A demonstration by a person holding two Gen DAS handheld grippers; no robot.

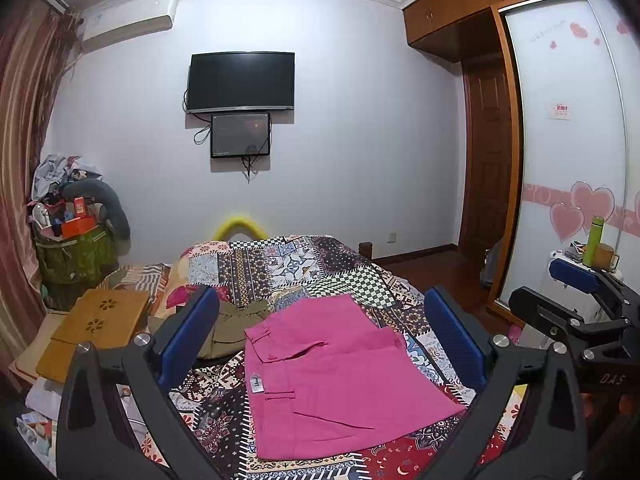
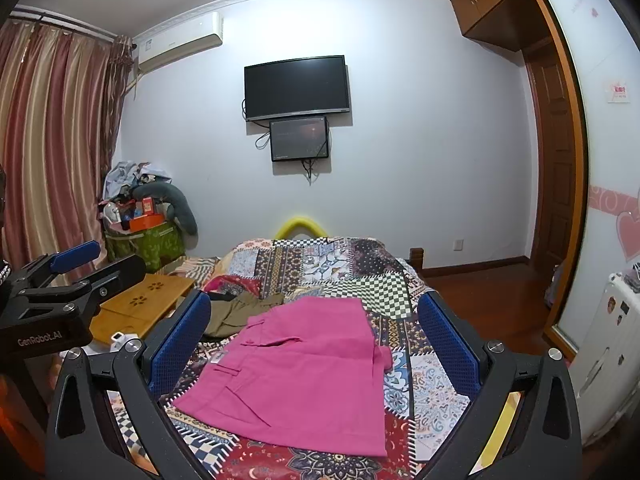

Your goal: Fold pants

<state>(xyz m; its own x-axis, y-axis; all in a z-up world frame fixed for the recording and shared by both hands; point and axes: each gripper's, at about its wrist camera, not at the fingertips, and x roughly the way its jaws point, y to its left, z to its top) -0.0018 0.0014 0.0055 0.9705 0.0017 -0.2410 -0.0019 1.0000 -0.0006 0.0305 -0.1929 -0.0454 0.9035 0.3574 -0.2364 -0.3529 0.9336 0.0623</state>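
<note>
Even indoor light, sharp focus, strong fisheye bending, dark vignetted corners

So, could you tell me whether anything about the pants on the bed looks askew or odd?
The pink pants lie folded and flat but skewed to the patchwork bedspread. The olive garment beside them is crumpled.

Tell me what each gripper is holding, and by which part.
Nothing is held. The left gripper and right gripper both stand open above the bed, clear of the pink pants, which lie folded on the quilt.
</note>
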